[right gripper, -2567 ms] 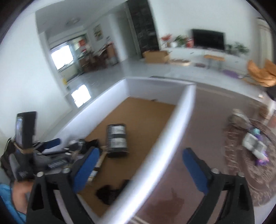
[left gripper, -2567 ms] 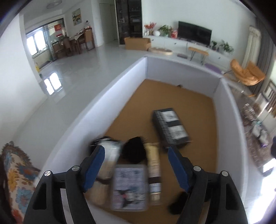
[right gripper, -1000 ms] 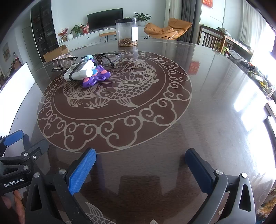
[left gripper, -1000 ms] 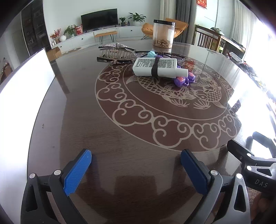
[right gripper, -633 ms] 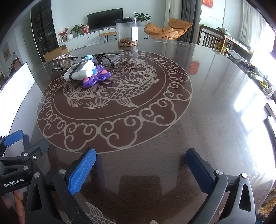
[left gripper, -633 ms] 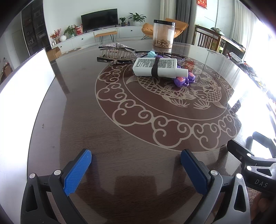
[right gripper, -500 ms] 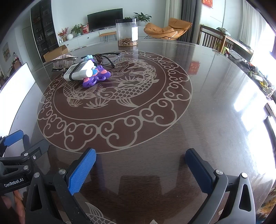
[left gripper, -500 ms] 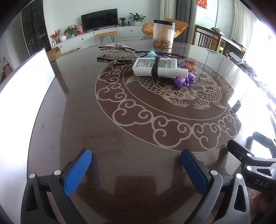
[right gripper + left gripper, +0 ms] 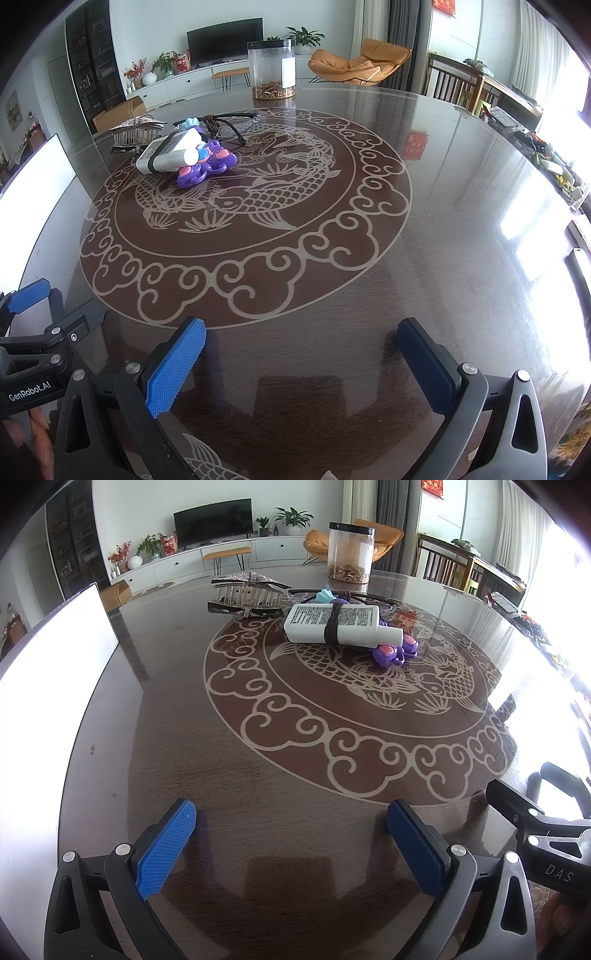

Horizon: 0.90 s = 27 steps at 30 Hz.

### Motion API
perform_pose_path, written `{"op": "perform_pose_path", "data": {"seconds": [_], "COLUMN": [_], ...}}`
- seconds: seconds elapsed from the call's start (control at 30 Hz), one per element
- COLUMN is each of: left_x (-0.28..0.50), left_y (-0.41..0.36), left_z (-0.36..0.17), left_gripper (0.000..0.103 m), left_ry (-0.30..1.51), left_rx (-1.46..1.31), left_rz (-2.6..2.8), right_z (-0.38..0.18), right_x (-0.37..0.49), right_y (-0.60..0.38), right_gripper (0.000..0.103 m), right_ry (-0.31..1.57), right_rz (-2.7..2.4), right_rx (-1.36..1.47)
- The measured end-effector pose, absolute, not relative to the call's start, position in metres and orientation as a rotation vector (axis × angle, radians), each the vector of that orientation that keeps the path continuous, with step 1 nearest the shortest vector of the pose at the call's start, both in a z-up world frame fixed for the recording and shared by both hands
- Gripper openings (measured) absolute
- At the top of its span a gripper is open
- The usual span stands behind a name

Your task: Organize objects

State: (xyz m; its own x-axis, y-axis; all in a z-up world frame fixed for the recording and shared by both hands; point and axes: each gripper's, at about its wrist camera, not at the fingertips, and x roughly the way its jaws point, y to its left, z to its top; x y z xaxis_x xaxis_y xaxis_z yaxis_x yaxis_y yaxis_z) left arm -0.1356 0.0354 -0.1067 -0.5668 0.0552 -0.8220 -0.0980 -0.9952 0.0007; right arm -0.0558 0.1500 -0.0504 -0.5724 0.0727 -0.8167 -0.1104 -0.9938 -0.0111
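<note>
Both grippers are held low over the near edge of a dark round table (image 9: 177,738) w/ a pale fish-and-cloud inlay. The left gripper (image 9: 291,830) is seen w/ its blue pads spread wide, nothing between them; the right gripper (image 9: 303,349) is likewise wide apart and empty.

The task items are clustered at the far side of the table, well apart from both grippers. A white bottle (image 9: 332,623) is laid flat, its long axis running roughly left-right in the left wrist view, cap end pointed right; a dark band is wrapped around its middle. A purple toy (image 9: 207,168) is found touching the cap end. A glittery hair clip (image 9: 247,594) is set just beyond-left of the bottle, teeth down, long axis approx. left-right. Black glasses (image 9: 229,123) are lying behind the bottle. A clear jar (image 9: 271,70) w/ black lid stands upright farther back.
</note>
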Motion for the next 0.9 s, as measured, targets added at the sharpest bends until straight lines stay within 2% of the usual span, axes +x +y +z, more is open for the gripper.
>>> {"op": "perform_pose_path", "data": {"seconds": [0.73, 0.87, 0.9], "left_x": [-0.141, -0.190, -0.203], "left_y": [0.036, 0.031, 0.033], "left_z": [-0.105, -0.079, -0.071], "left_gripper": [0.103, 0.103, 0.103], "left_ry": [0.059, -0.328, -0.365], "left_rx": [-1.450, -1.431, -1.413], "left_rz": [2.686, 2.594, 2.617], "right_z": [-0.050, -0.050, -0.050], "right_x": [-0.056, -0.056, -0.056], "right_y": [0.150, 0.150, 0.150], "right_gripper": [0.103, 0.103, 0.103], "right_ry": [0.062, 0.062, 0.062], "right_rz": [2.697, 2.697, 2.697], "right_rx": [-1.398, -1.398, -1.398]}}
